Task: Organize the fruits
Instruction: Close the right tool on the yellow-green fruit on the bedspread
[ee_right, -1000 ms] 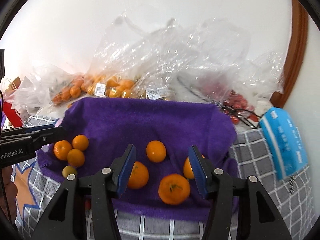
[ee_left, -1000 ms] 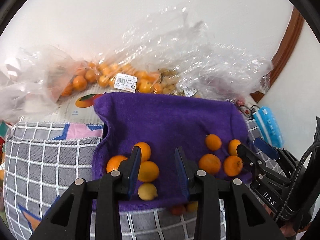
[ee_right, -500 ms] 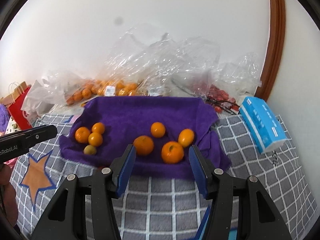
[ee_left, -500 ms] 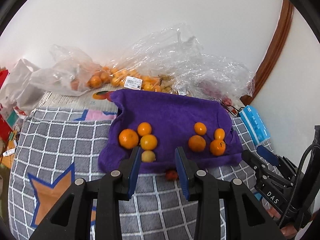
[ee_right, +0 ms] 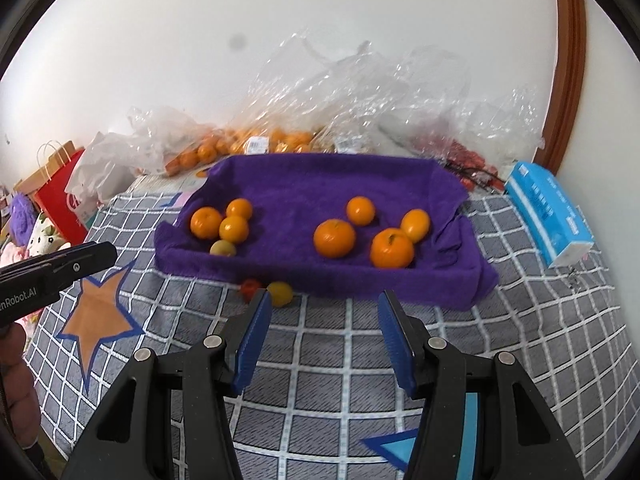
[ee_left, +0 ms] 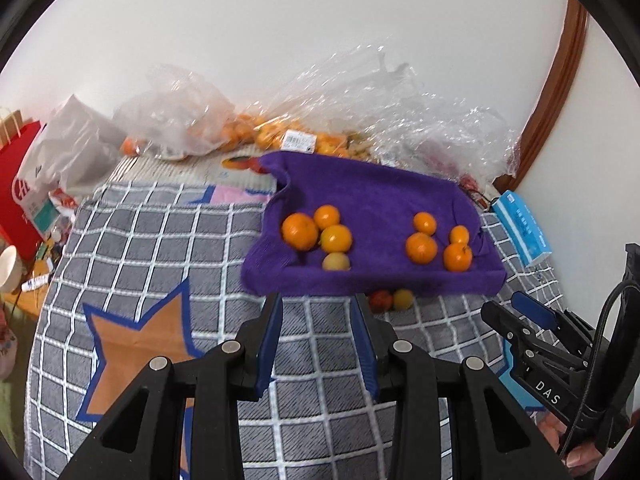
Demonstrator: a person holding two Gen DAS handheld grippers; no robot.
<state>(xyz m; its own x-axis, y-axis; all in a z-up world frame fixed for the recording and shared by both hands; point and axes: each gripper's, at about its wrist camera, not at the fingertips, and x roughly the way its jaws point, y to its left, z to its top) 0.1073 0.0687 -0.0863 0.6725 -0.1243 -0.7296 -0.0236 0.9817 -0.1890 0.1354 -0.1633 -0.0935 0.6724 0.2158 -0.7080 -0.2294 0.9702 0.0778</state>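
Oranges (ee_right: pixel 334 237) sit in two clusters on the purple towel (ee_right: pixel 320 184), apparently sorted. The left gripper (ee_left: pixel 318 312) has narrow, empty jaws; the right gripper (ee_right: pixel 324 312) has wider, empty jaws. Two small fruits (ee_right: pixel 280 293) lie off the towel's front edge, on the quilt (ee_right: pixel 320 360), probably awaiting pickup.

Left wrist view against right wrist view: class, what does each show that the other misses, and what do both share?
Only the left wrist view shows the right gripper at its right edge, and a white bowl at far left. Only the right wrist view shows the left gripper's finger at its left edge, and plush toys. Both share the purple towel with two clusters of oranges, two small fruits on the checked blanket, the plastic bags and the blue tissue box.
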